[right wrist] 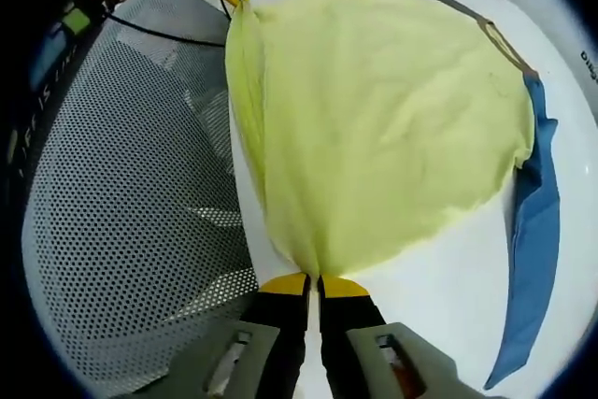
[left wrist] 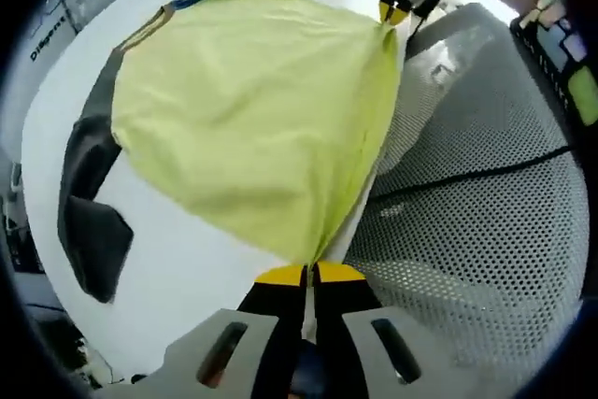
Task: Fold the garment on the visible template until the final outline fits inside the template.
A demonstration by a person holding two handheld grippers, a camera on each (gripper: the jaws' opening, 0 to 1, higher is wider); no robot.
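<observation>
White tabletop (left wrist: 187, 277) beside a grey perforated metal panel (left wrist: 486, 231) carries a yellow-green shirt with a grey sleeve and a blue sleeve (left wrist: 252, 109). Left gripper (left wrist: 308, 273) and right gripper (right wrist: 313, 282), jaws pinched shut, each clamp one end of the same cloth edge, stretched taut along the table's rim. Fabric body fans away over the table, so any fold likely swings that held edge across it. No template outline can be made out.
</observation>
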